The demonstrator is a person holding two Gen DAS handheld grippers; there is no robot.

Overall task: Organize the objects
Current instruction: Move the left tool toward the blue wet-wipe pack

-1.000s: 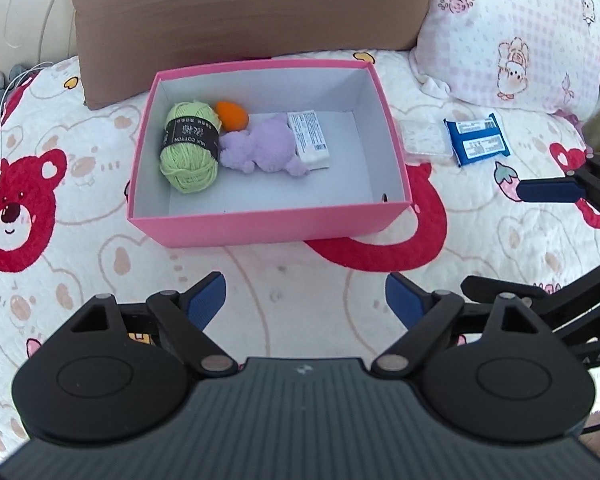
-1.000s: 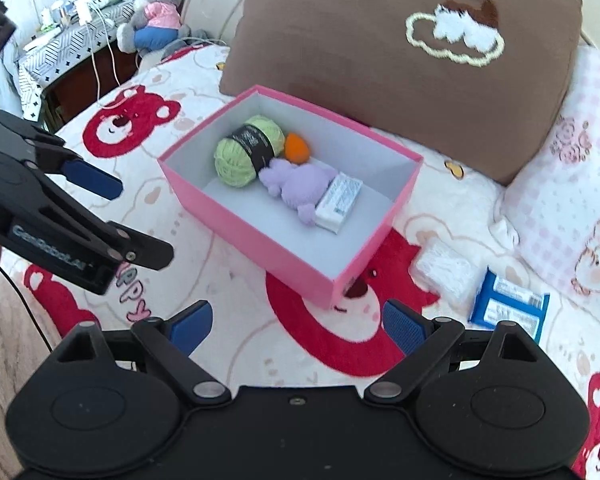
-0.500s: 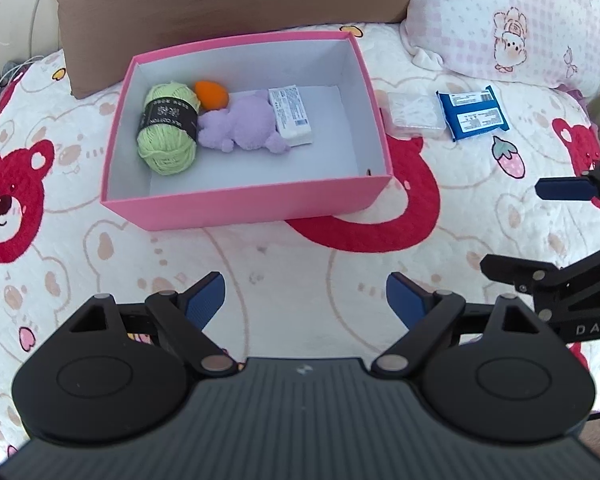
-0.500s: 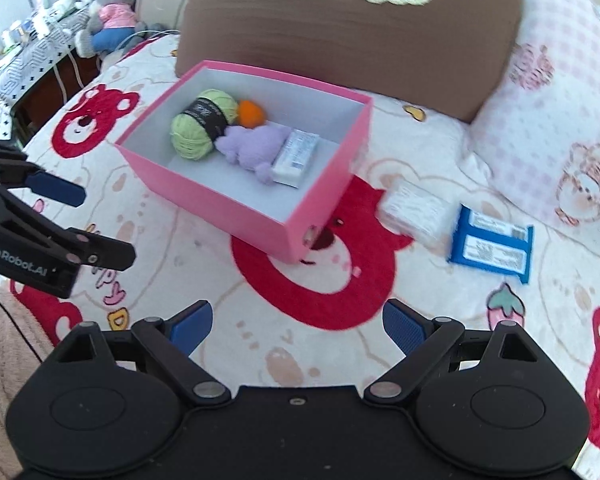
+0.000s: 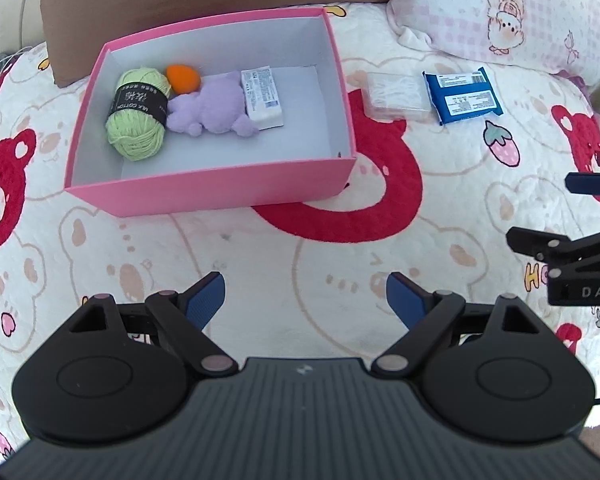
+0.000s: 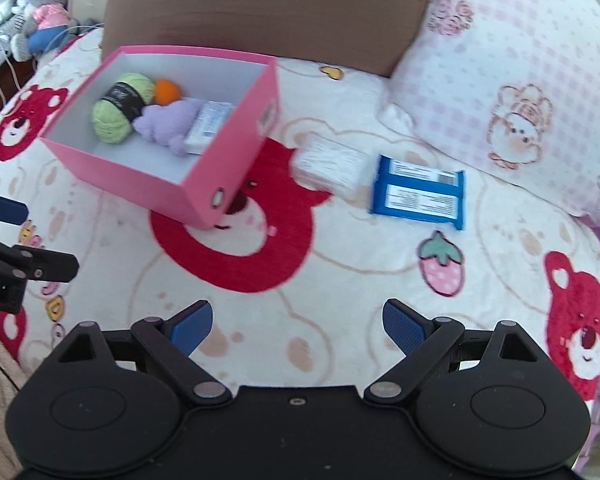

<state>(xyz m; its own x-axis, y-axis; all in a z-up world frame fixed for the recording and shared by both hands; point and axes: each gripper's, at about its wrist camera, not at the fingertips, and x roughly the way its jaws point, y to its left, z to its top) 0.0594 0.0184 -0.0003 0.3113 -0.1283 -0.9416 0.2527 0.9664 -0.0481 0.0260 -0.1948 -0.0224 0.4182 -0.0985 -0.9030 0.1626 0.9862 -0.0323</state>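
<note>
A pink box [image 5: 220, 192] [image 6: 236, 152] on the bed holds green yarn [image 5: 138, 116], an orange ball [image 5: 183, 77], a purple plush [image 5: 214, 110] and a white packet [image 5: 261, 96]. To its right on the quilt lie a clear pack [image 5: 396, 96] [image 6: 330, 162] and a blue packet [image 5: 462, 96] [image 6: 418, 194]. My left gripper [image 5: 304, 300] is open and empty, in front of the box. My right gripper [image 6: 296, 322] is open and empty, some way short of the blue packet.
A brown pillow [image 6: 268, 8] stands behind the box and a pink checked pillow [image 6: 512, 80] lies at the right. Plush toys [image 6: 40, 20] sit by a desk at far left. The bear-print quilt [image 5: 300, 264] covers the bed.
Both grippers have shifted right: the box has slid left in both views, and the clear pack and blue packet now sit nearer the middle of the right wrist view. Both stay open.
</note>
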